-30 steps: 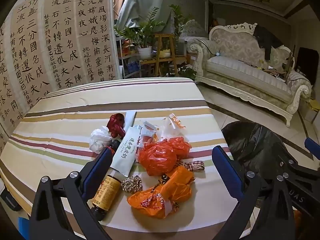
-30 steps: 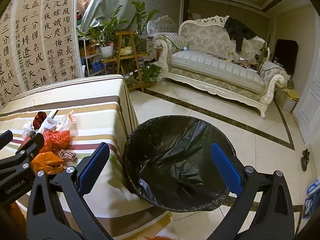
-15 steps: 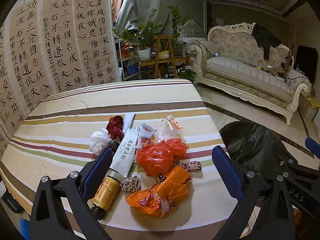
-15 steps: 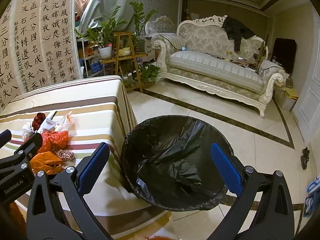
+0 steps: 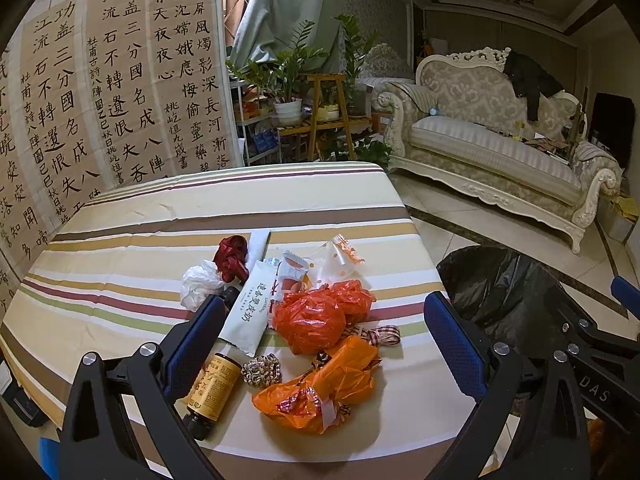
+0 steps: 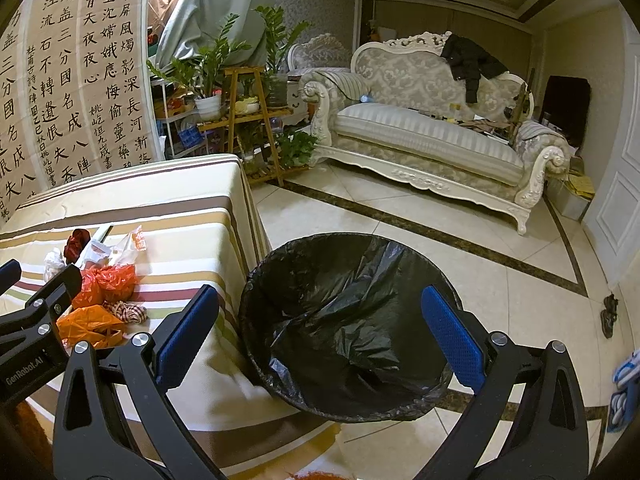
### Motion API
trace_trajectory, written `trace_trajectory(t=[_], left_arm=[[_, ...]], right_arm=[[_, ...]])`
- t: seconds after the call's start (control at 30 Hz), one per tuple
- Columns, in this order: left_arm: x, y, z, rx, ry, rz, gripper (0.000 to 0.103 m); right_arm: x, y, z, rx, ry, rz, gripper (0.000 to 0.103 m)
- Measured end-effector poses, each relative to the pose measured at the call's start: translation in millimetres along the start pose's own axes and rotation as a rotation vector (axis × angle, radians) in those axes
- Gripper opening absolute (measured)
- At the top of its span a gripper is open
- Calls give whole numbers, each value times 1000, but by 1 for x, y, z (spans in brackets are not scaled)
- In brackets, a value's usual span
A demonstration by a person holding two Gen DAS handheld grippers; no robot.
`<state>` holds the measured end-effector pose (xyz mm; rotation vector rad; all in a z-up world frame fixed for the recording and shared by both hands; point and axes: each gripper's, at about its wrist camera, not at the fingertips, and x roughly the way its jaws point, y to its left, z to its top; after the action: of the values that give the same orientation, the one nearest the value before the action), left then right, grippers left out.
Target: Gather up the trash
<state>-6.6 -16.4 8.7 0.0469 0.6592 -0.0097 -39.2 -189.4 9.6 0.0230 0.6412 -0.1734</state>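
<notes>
While both grippers' fingers stand wide open and empty, the crumpled orange plastic bag (image 5: 320,388) between the left gripper (image 5: 324,336) fingers looks light, soft; pinch its bunched top.

A cream tablecloth (image 5: 200,216) with brown, gold, maroon and green stripes carries two orange plastic bags (image 5: 320,384), a dark red crumpled ribbon (image 5: 232,258), white tissue (image 5: 200,286), a plaid ribbon (image 5: 380,336) and a yellow-labelled brown bottle (image 5: 212,392); at 3 o'clock, a black-lined bin (image 6: 344,332); blue-padded black grippers (image 5: 324,344)
</notes>
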Motion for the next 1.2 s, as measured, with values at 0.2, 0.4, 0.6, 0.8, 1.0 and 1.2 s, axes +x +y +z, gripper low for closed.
trace_trajectory(t=[0.2,0.4,0.6,0.8,1.0,1.2], left_arm=[[-1,-4,1,1,6,1,97],[3,-1,1,-2,13,-2,97],[6,0,0,-5,21,-4,97],[7,0,-2,-5,22,-3,97],[7,0,-2,-4,21,-4,97],[7,0,-3,-3,22,-4,97]], right_arm=[[2,2,-1,-1,-1,0,99],[1,0,-1,0,0,-1,99],[-1,-4,1,1,5,-3,99],[-1,-5,0,2,5,-4,99],[-2,-7,1,5,7,-4,99],[-1,-6,0,4,7,-3,99]])
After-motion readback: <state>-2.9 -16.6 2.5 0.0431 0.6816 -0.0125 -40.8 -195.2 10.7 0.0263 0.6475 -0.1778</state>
